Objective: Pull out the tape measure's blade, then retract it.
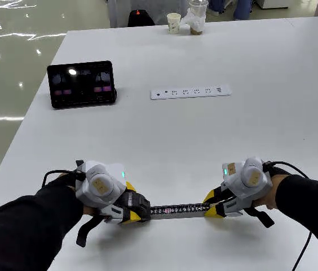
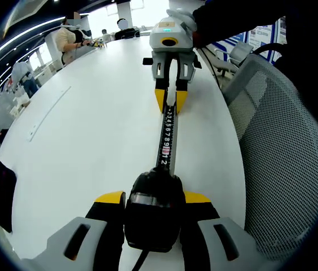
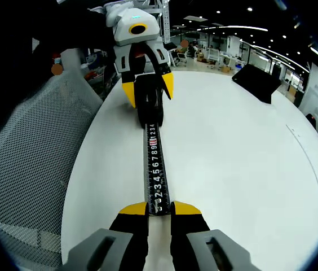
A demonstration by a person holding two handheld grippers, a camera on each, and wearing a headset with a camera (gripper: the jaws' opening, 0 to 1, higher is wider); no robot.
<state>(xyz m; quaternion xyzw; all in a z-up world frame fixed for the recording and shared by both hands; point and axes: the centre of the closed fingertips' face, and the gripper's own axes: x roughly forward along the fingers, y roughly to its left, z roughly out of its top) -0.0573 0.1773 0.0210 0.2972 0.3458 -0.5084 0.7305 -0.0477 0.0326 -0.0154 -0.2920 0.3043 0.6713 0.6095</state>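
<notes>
- Black in colour, the tape measure case is being held in the left gripper, low over the near edge of the white table.
- The left gripper's jaws are being pressed against both sides of the case. In the left gripper view the case is being clamped between the two yellow tips, touching each.
- The blade is being held drawn out of the case, straight and level, between the two grippers. Whether it is touching the table top cannot be told.
- The free end of the blade is being pinched by the right gripper. In the right gripper view its yellow-tipped jaws are being held narrowed onto that end, with nothing else between them.
- Black numerals, with one marking in red near the case, are being shown on the blade's upper face.
- The two grippers are being held facing each other, well apart, with the blade running between them.
- Each gripper is being carried by a hand in a dark sleeve.
- A dark tablet is being propped upright on the left part of the table, well apart from the grippers.
- A white power strip is being seen lying flat beyond the middle of the table, to the right of the tablet.
- A paper cup is being seen standing at the far edge of the table.
- A grey mesh chair back is being seen just beside the table edge in both gripper views.
</notes>
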